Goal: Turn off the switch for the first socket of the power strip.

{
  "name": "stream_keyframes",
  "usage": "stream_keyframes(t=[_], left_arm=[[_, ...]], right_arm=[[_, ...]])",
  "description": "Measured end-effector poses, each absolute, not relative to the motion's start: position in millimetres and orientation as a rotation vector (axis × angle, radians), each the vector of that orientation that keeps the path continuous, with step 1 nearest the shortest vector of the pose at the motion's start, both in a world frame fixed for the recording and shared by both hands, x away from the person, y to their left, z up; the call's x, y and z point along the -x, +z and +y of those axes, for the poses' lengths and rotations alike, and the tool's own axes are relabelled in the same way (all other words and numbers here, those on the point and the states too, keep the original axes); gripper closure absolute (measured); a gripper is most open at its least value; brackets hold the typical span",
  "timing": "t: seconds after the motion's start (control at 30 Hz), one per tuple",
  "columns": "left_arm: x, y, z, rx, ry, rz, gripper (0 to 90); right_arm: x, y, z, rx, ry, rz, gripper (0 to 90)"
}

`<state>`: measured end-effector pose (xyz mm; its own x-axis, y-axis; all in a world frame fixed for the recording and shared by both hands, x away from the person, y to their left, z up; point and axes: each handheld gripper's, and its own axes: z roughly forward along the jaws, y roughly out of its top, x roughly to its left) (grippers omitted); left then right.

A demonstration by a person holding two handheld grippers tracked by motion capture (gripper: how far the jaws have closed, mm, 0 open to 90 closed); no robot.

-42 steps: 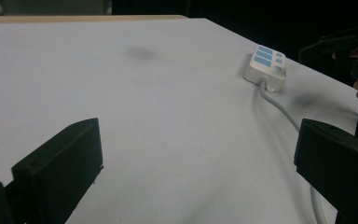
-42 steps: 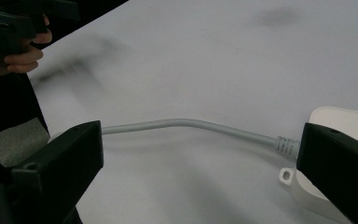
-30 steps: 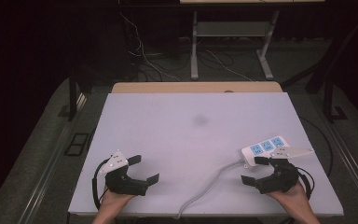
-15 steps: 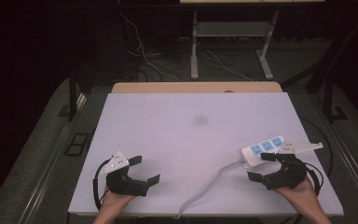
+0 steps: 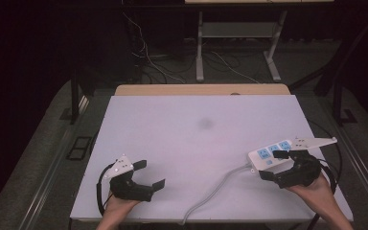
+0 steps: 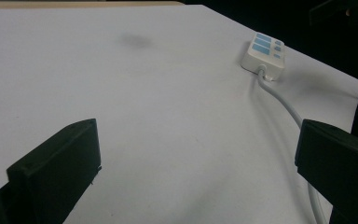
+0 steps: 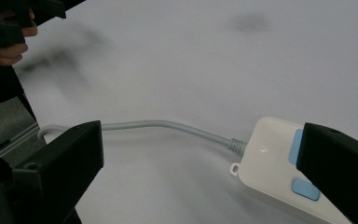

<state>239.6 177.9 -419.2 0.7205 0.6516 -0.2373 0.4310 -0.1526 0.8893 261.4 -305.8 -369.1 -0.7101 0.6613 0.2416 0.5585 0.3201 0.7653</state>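
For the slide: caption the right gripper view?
Open right gripper approaching white power strip and its grey cord.

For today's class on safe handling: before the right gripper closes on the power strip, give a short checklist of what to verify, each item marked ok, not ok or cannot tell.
1. Right gripper jaws open: ok, wide apart in the right gripper view.
2. Power strip between the jaws: not ok, one jaw overlaps its end, the other sits beside the grey cable.
3. Strip lying flat on the white table: ok.
4. Cable free of the left gripper: ok, it lies well apart.
5. Left gripper open and idle: ok.
6. Cable's far end plugged in: cannot tell, it runs off the table edge.
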Motion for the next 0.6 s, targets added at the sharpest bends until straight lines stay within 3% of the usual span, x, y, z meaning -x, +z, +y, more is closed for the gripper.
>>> stream_keyframes(t=[0.6], left_arm=[[-240,-420,176,-1.795,0.24,0.851,0.0]], right_arm=[[-278,-357,-323,-1.141,1.228,2.495,0.4]])
